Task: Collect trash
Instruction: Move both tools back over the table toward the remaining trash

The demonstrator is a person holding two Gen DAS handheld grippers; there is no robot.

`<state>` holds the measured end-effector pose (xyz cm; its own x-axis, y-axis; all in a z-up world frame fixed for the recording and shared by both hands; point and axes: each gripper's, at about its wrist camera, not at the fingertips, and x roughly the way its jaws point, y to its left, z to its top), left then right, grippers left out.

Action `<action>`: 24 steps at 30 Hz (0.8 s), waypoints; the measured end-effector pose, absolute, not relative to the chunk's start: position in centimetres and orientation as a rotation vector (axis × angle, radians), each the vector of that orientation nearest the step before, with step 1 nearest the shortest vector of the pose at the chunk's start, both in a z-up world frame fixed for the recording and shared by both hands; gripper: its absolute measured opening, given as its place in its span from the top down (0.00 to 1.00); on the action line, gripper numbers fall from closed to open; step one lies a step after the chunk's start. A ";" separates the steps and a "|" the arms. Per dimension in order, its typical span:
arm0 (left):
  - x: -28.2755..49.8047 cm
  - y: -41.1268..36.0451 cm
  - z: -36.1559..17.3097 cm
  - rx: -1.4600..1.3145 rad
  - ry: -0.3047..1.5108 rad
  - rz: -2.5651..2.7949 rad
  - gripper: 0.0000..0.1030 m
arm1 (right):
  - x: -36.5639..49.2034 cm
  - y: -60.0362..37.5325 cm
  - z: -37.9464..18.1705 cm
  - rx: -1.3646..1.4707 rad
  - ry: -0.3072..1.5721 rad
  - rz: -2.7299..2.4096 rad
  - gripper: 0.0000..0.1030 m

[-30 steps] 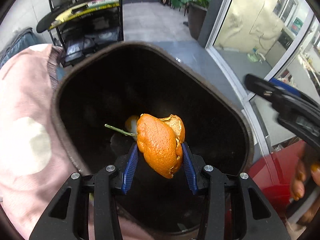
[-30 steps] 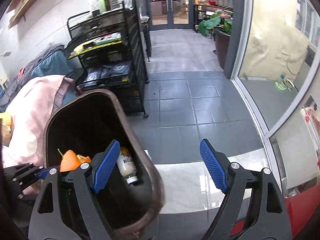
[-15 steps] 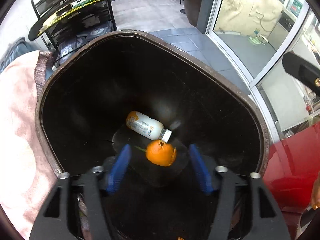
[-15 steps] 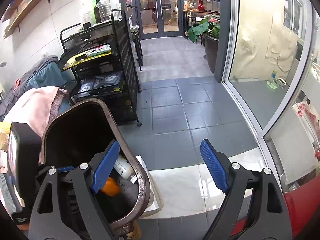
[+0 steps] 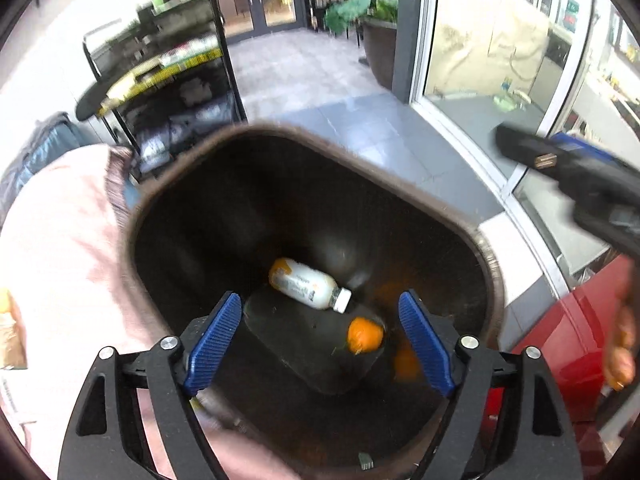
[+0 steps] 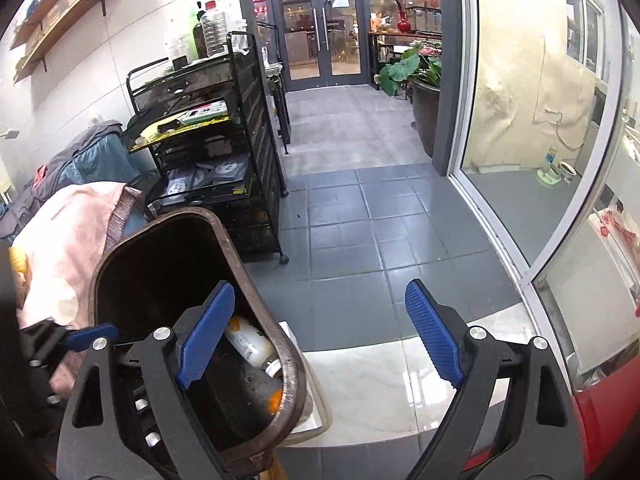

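Left wrist view, left to right: my left gripper (image 5: 320, 340) has just been opening, jaws wide, nothing between them. Orange peel (image 5: 363, 334) lies low centre-right on the trash bin (image 5: 132, 216) floor, below my fingers, beside a small bottle (image 5: 306, 285) lying diagonally. Right gripper (image 6: 320, 332) wide, empty, over floor tiles right of the bin.

We see the orange peel (image 5: 363, 334) down on the floor of the dark brown trash bin (image 5: 486, 264), below and between the left jaws, nearer the right one. Just beyond it the small white bottle (image 5: 306, 285) lies on its side, cap pointing toward the peel.
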<state>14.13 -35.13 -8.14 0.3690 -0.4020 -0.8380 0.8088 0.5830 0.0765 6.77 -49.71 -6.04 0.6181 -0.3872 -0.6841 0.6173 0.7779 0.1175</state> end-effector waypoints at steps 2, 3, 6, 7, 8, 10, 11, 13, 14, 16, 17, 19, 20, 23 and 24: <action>13.5 -34.1 -6.8 0.515 0.835 -0.829 0.18 | 7.1 -49.3 -5.8 0.360 0.681 -0.573 0.16; 13.1 -33.4 -6.1 0.504 0.812 -0.828 0.18 | 7.3 -49.0 -5.7 0.356 0.675 -0.561 0.16; 12.3 -31.4 -4.3 0.460 0.763 -0.826 0.15 | 8.0 -47.5 -5.1 0.339 0.656 -0.504 0.16; 12.1 -30.7 -3.7 0.442 0.750 -0.826 0.15 | 8.3 -47.0 -4.8 0.335 0.648 -0.477 0.15; 12.1 -30.1 -3.2 0.426 0.742 -0.826 0.14 | 8.6 -46.4 -4.6 0.333 0.640 -0.449 0.15; 11.8 -28.4 -2.4 0.383 0.724 -0.820 0.13 | 9.2 -45.2 -4.1 0.325 0.632 -0.398 0.14; 11.7 -27.7 -2.0 0.368 0.713 -0.811 0.12 | 9.5 -44.5 -3.9 0.318 0.628 -0.369 0.14; 11.5 -26.1 -1.3 0.344 0.683 -0.781 0.11 | 10.3 -42.8 -3.5 0.299 0.627 -0.308 0.14; 11.3 -25.4 -1.1 0.335 0.669 -0.765 0.11 | 10.6 -42.1 -3.3 0.288 0.629 -0.277 0.14; 11.2 -23.6 -0.6 0.314 0.643 -0.731 0.10 | 11.3 -40.4 -3.1 0.263 0.631 -0.214 0.13; 11.1 -23.0 -0.5 0.311 0.638 -0.720 0.09 | 11.7 -39.7 -2.9 0.257 0.631 -0.185 0.13; 11.2 -21.4 -0.5 0.297 0.630 -0.687 0.09 | 12.3 -38.2 -2.7 0.251 0.637 -0.114 0.13; 11.2 -20.5 -0.5 0.290 0.627 -0.669 0.09 | 12.7 -37.3 -2.7 0.248 0.645 -0.077 0.13; 11.2 -18.0 -0.6 0.265 0.627 -0.620 0.09 | 13.7 -35.1 -2.5 0.223 0.659 -0.012 0.13; 11.2 -17.0 -0.7 0.257 0.626 -0.599 0.09 | 14.1 -34.3 -2.4 0.219 0.662 0.007 0.13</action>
<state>11.21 -17.01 -0.69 0.6498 -0.4456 -0.6158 0.5955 0.8019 0.0481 14.11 -34.34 -2.38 0.7898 0.0757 -0.6087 0.0634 0.9770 0.2037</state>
